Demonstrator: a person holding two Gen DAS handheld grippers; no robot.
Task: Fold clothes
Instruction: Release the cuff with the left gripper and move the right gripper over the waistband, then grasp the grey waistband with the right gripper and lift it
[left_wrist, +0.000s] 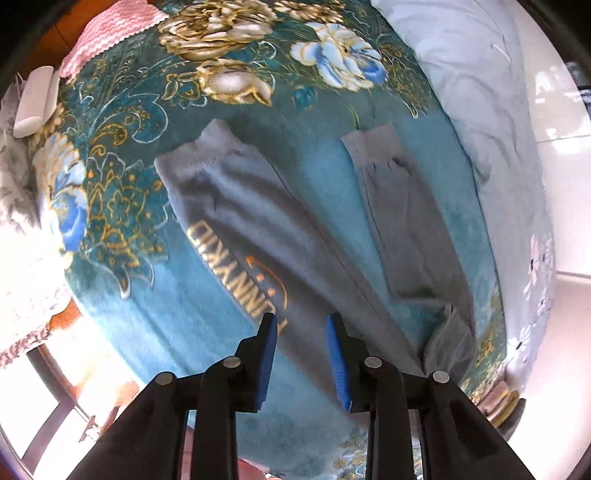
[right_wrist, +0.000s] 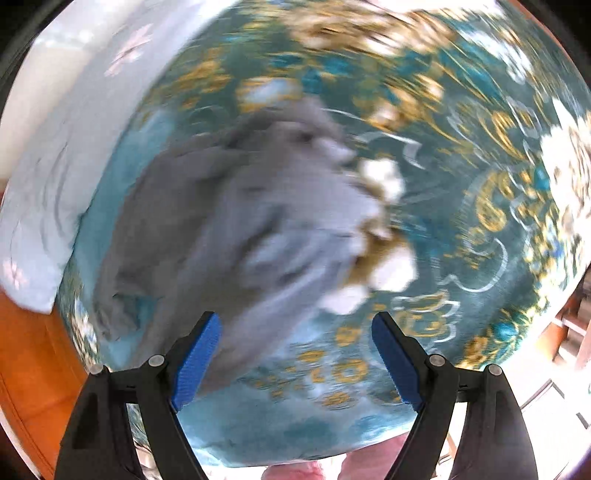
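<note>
Grey sweatpants (left_wrist: 258, 221) with gold lettering lie spread on a teal floral blanket (left_wrist: 147, 110), both legs stretched away from me, cuffs at the far end. My left gripper (left_wrist: 301, 321) is open and empty, hovering just above the near end of the left leg by the lettering. In the blurred right wrist view the same grey sweatpants (right_wrist: 240, 236) lie bunched on the blanket (right_wrist: 461, 184). My right gripper (right_wrist: 297, 319) is wide open and empty above their near edge.
A pale blue quilt (left_wrist: 480, 92) lies along the blanket's right side and shows in the right wrist view (right_wrist: 48, 166) at the left. A pink knitted cloth (left_wrist: 110, 29) lies at the far left corner. A white tiled floor (left_wrist: 569, 184) lies beyond the bed.
</note>
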